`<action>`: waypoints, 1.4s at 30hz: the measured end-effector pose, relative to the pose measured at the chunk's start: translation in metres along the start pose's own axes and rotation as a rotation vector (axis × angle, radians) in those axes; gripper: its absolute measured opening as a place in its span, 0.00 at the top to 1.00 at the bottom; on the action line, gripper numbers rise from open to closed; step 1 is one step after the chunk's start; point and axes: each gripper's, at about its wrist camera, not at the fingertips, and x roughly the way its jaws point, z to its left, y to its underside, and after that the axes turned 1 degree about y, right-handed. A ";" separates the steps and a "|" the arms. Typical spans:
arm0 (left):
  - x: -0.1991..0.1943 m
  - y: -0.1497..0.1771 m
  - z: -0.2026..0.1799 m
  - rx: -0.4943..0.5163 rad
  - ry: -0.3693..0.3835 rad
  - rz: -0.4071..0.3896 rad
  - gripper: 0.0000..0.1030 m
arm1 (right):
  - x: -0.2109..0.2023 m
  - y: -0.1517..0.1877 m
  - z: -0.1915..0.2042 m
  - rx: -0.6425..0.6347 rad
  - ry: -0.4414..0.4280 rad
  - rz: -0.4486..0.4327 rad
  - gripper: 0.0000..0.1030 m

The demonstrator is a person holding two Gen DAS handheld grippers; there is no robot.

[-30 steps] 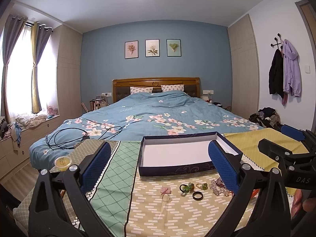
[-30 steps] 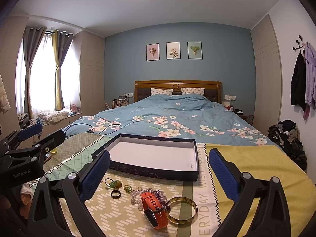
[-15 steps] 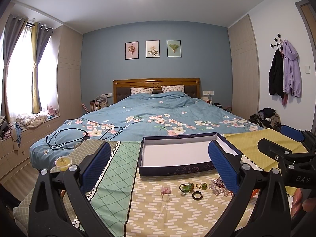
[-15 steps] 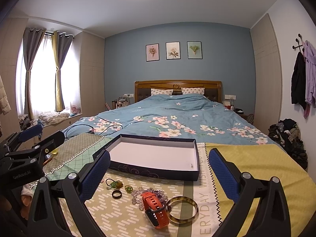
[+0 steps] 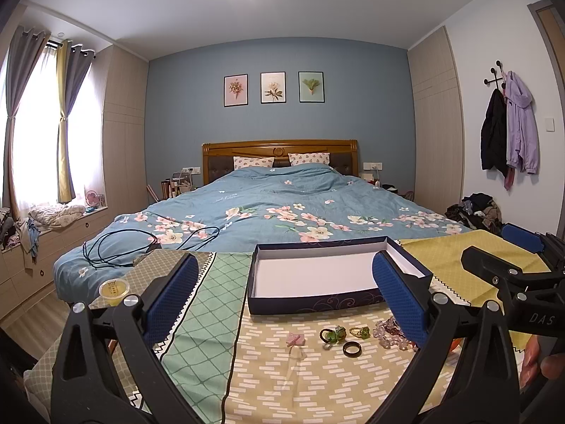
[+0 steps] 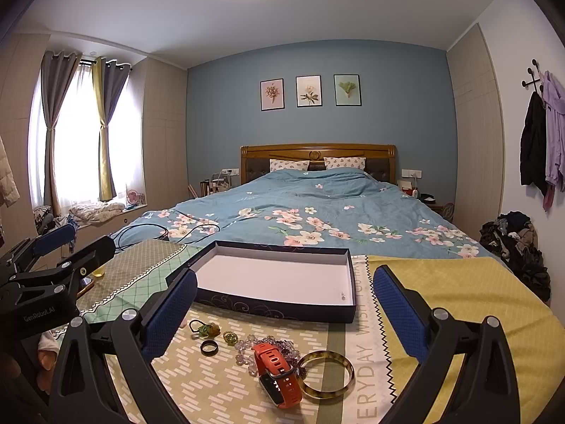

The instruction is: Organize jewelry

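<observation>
My left gripper [image 5: 282, 293] hangs spread wide, gripping nothing, above the cloth in front of the open box [image 5: 332, 275]. Just before the box lie a pink clip [image 5: 295, 340], a green charm [image 6: 206, 329], a black ring [image 6: 209, 347], clear beads [image 6: 247, 348], an orange watch [image 6: 277, 371] and a bangle [image 6: 325, 374]. My right gripper [image 6: 282, 304] is likewise released.

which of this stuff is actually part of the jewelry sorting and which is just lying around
For the job:
- open dark blue box with white inside
- orange smartwatch
- tortoiseshell bangle
- clear bead bracelet
- black ring
- green stone rings
- small pink hair clip

Lying about:
- black cable on the bed
- small yellow lidded cup
- clothes pile by the wall
</observation>
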 end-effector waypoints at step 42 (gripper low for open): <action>-0.002 0.000 0.001 -0.001 0.000 -0.005 0.06 | 0.001 0.000 0.000 0.003 -0.002 -0.002 0.06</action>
